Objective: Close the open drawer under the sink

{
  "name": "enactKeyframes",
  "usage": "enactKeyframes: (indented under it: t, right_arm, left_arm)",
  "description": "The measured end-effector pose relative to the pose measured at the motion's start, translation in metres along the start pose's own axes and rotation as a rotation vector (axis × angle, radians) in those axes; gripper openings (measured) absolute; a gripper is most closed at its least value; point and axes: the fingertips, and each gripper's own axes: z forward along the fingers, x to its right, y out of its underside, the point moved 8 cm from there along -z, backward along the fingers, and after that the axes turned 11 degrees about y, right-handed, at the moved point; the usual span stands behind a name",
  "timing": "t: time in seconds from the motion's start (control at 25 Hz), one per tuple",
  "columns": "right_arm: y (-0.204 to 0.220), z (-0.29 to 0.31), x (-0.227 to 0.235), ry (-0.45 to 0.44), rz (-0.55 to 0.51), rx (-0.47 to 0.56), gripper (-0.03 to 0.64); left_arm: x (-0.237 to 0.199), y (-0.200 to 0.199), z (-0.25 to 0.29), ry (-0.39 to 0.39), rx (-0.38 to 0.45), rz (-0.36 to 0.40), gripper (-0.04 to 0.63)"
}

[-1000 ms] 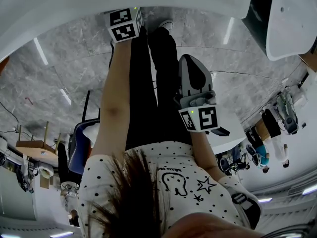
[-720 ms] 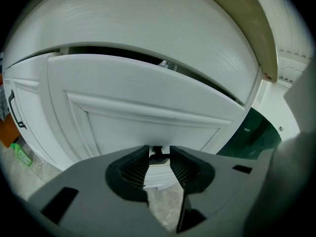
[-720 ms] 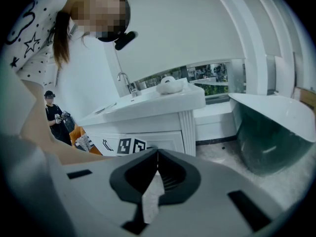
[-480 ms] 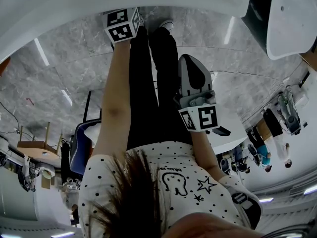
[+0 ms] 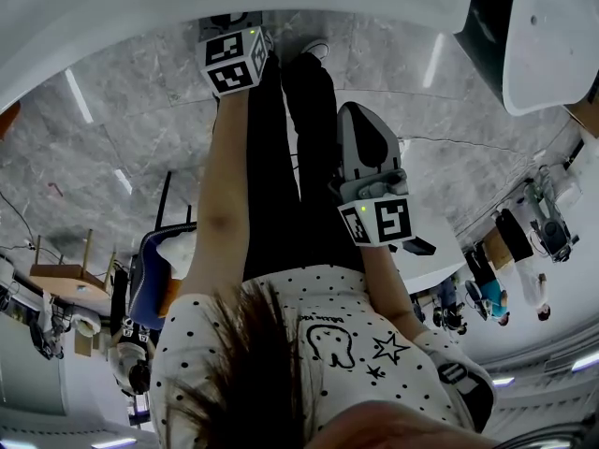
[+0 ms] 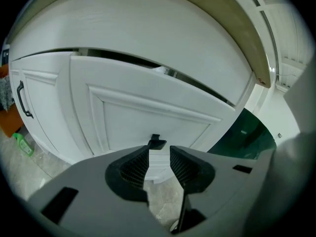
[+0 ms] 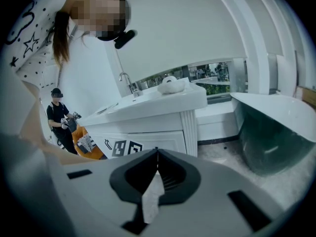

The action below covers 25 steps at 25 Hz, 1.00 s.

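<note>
white vanity (image 6: 148, 28): drawer (image 6: 148, 113) ajar, long axis sideways, facing left gripper (image 6: 159, 154).

Grey marbled floor (image 5: 122, 157) with bright light streaks (image 5: 78, 96), white wall (image 7: 187, 28), blue chair (image 5: 148, 267), small wooden table (image 5: 58, 275), white tub (image 5: 552, 45).

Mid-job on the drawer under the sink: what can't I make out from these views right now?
Inside of the drawer: left tool view; the front panel hides it, and only a dark gap shows on top.
Whether the left tool touches the black handle: left tool view; the open jaws cover the handle's lower part.
Left tool's jaws: head view; its marker cube hides them.
</note>
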Motion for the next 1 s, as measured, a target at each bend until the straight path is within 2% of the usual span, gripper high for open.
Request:
enactKeyframes:
  t: [0.28,0.36,0.44,0.64,1.0]
  right_arm:
    - [-0.007,0.000,0.007,0.001,-0.001,0.020,0.014]
    - [-0.012,-0.002,0.008,0.003,-0.003,0.029,0.014]
    - [-0.014,-0.004,0.008,0.002,-0.008,0.035,0.014]
    - [-0.031,-0.010,0.002,0.000,-0.029,0.052,0.014]
    - [-0.054,-0.019,-0.007,-0.007,-0.031,0.061,0.014]
  left_arm:
    - [0.010,-0.012,-0.006,0.002,-0.002,0.044,0.129]
    - [0.015,-0.018,-0.010,0.000,0.001,0.062,0.101]
    - [0.016,-0.020,-0.015,-0.014,0.003,0.071,0.044]
    - [0.021,-0.033,-0.029,-0.031,-0.008,0.085,0.007]
    - [0.033,-0.061,-0.052,-0.034,0.002,0.114,0.005]
